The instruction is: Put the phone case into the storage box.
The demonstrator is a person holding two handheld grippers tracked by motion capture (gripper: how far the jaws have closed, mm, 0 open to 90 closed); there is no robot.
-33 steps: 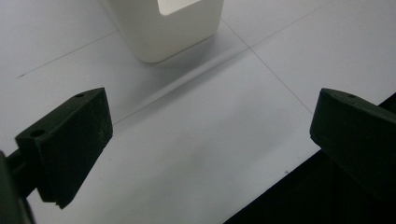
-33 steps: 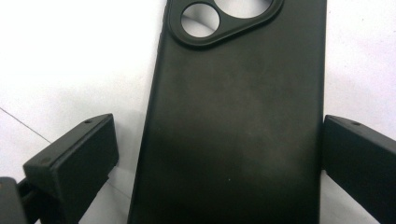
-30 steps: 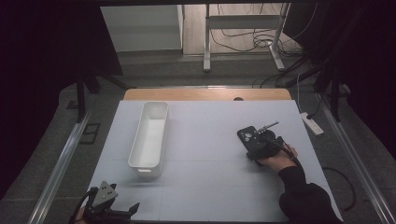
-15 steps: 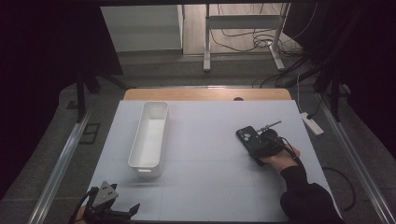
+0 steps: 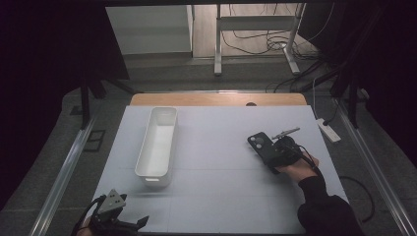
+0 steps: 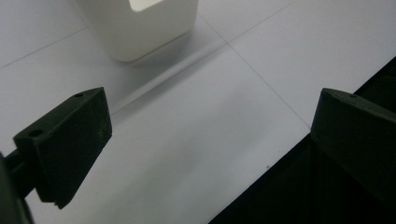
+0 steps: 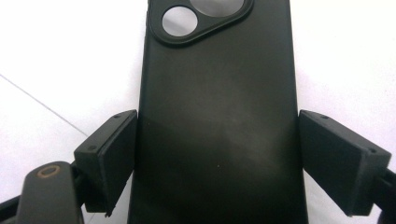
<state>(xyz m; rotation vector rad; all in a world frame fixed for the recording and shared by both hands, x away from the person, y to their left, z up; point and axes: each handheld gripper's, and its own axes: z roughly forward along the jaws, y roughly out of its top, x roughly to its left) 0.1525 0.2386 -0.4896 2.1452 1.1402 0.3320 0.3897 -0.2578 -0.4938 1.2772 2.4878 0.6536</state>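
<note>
Phone (image 5: pixel 263 146), black, camera-side up, lies flat on the white table (image 5: pixel 216 147) at right of centre in the high view, lens end toward upper left. Right gripper (image 5: pixel 275 156) sits over its lower end; in the right gripper view the phone (image 7: pixel 217 121) fills the gap between the two black jaws, both pads flush against its long edges, so it looks gripped across the width after the jaws have just been closing. Right hand (image 5: pixel 301 167) comes in from lower right, dark sleeve. Left gripper (image 5: pixel 129 225) rests at the bottom left edge of the table, jaws wide apart, nothing between them in the left gripper view. White bin (image 5: pixel 158 146) stands left of centre, well apart from the phone.
</note>
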